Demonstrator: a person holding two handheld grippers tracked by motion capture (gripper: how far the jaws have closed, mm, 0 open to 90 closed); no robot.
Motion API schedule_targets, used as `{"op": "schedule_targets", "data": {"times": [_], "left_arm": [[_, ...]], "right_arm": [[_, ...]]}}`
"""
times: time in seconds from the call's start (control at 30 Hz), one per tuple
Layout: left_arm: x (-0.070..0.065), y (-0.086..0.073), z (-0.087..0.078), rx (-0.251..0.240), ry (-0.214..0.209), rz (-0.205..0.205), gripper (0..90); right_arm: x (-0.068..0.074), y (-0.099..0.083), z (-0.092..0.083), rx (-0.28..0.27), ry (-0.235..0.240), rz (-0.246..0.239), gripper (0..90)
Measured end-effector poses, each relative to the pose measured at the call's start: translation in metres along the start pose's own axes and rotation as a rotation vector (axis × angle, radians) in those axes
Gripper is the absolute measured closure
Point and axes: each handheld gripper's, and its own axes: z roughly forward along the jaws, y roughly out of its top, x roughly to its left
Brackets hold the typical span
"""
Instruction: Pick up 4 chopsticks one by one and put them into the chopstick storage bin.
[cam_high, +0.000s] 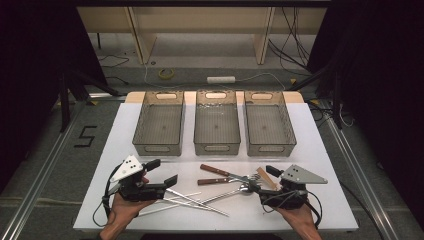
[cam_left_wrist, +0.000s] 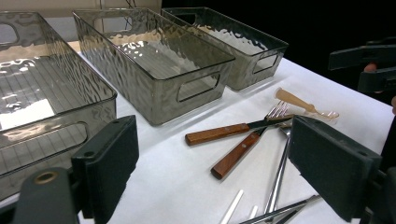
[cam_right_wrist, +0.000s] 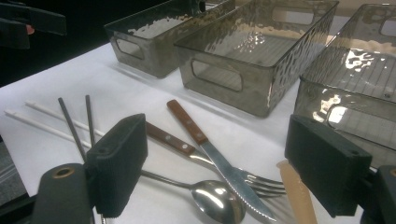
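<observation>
Both grippers hover low over the near edge of the white table (cam_high: 320, 145), jaws spread wide and empty: the left gripper (cam_high: 162, 172) sits above the chopsticks (cam_high: 192, 201), and the right gripper (cam_high: 265, 171) is just beside the pile of cutlery. That pile lies between them in front of three empty grey bins (cam_high: 217, 129): a wooden-handled knife (cam_right_wrist: 205, 144) crosses over a wooden-handled fork (cam_right_wrist: 187, 148), with a spoon (cam_right_wrist: 217, 198) tucked under the blade and a pale plastic fork (cam_left_wrist: 299, 103) off to the side. The work looks like sorting these into the bins, and nothing is sorted yet. Since the knife lies on top, it seems the sensible first pick; grabbing the fork beneath would likely drag the rest. Closing the right jaws across the knife's wooden handle, clear of the overlap, and lifting straight up should keep the others where they lie
</observation>
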Motion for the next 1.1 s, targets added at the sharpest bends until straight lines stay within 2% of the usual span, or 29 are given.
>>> {"op": "schedule_targets", "data": {"times": [0.23,0.4,0.53,0.63,0.77,0.87,0.9,0.93,0.97,1.07,1.1], "left_arm": [[-0.001,0.003,0.001,0.032,-0.001,0.026,15.9],[-0.003,0.006,0.005,0.093,-0.017,0.044,15.9],[-0.007,0.010,0.010,0.164,-0.015,0.097,16.1],[-0.010,0.013,0.015,0.244,-0.016,0.151,16.8],[-0.009,0.017,0.024,0.340,-0.043,0.154,18.3],[-0.010,0.022,0.032,0.425,-0.028,0.203,19.9],[-0.012,0.025,0.034,0.444,-0.035,0.210,19.9],[-0.013,0.028,0.035,0.451,-0.056,0.224,25.2],[-0.016,0.029,0.037,0.459,-0.076,0.240,26.8],[-0.022,0.031,0.045,0.528,-0.090,0.305,27.7],[-0.023,0.031,0.047,0.556,-0.101,0.319,31.2]], "right_arm": [[-0.001,0.000,-0.001,-0.006,0.004,0.012,22.4],[-0.002,0.000,0.000,0.001,0.011,0.017,22.6],[-0.002,0.000,0.000,0.004,0.016,0.019,22.9],[-0.002,0.000,0.000,0.006,0.018,0.014,23.2],[-0.003,0.000,0.001,0.011,0.017,0.019,23.3],[-0.003,-0.001,0.002,0.016,0.020,0.026,23.4],[-0.003,-0.001,0.002,0.016,0.020,0.026,23.4],[-0.003,-0.001,0.003,0.025,0.020,0.027,23.3],[-0.003,-0.001,0.003,0.027,0.022,0.025,23.4],[-0.003,-0.001,0.002,0.026,0.028,0.023,23.4],[-0.003,-0.001,0.002,0.027,0.030,0.021,23.5]]}}
